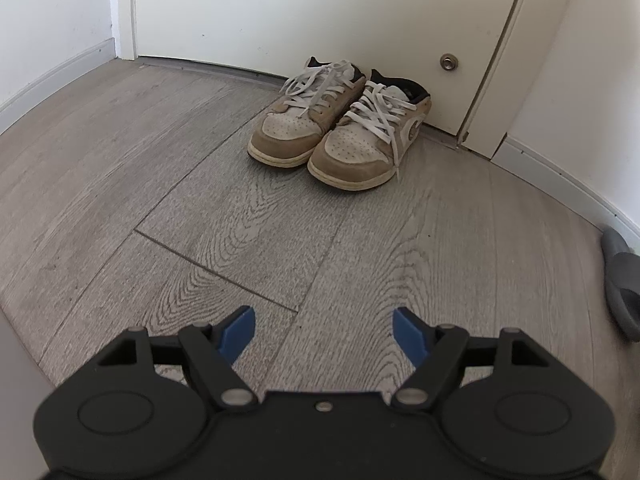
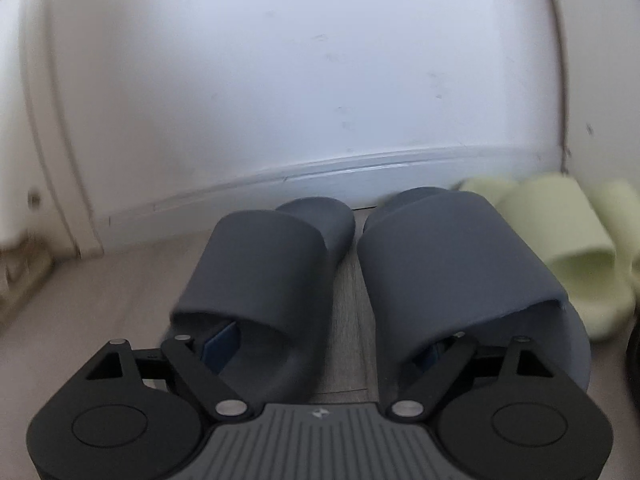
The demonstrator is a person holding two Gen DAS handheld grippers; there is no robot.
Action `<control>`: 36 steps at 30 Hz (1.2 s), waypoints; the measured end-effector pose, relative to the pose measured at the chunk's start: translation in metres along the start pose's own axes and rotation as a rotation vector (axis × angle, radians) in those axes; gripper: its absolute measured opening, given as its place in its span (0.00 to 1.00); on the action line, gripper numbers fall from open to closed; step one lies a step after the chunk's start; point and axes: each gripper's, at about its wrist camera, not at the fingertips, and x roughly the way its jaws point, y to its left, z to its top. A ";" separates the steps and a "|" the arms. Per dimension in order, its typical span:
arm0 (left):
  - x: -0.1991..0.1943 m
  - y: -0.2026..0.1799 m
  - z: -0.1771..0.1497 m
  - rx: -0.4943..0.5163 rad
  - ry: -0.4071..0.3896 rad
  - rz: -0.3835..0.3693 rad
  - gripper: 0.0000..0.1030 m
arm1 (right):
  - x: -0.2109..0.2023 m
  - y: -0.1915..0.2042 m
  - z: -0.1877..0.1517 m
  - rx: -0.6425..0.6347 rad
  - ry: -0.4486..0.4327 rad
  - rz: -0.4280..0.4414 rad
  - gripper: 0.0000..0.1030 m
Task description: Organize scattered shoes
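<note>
right gripper (image 2: 328, 340) spread wide, a finger inside each grey slide (image 2: 260, 272)
keep both slides level and parallel to the baseboard (image 2: 320, 176); left gripper (image 1: 324, 328) open, idle.

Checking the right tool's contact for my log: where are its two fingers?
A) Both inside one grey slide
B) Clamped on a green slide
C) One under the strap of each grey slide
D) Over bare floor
C: the right tool is spread, one blue finger under the left grey slide strap, the other under the right grey slide strap.
</note>
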 end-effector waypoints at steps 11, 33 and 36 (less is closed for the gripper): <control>0.001 0.000 -0.001 0.000 0.001 -0.005 0.74 | -0.027 -0.006 0.000 0.113 -0.007 0.020 0.89; 0.004 0.001 -0.002 -0.011 0.006 -0.021 0.74 | -0.065 -0.072 -0.007 1.139 -0.079 0.101 0.92; 0.004 0.002 -0.002 -0.013 0.005 -0.023 0.74 | -0.066 -0.071 -0.011 1.212 -0.126 0.098 0.92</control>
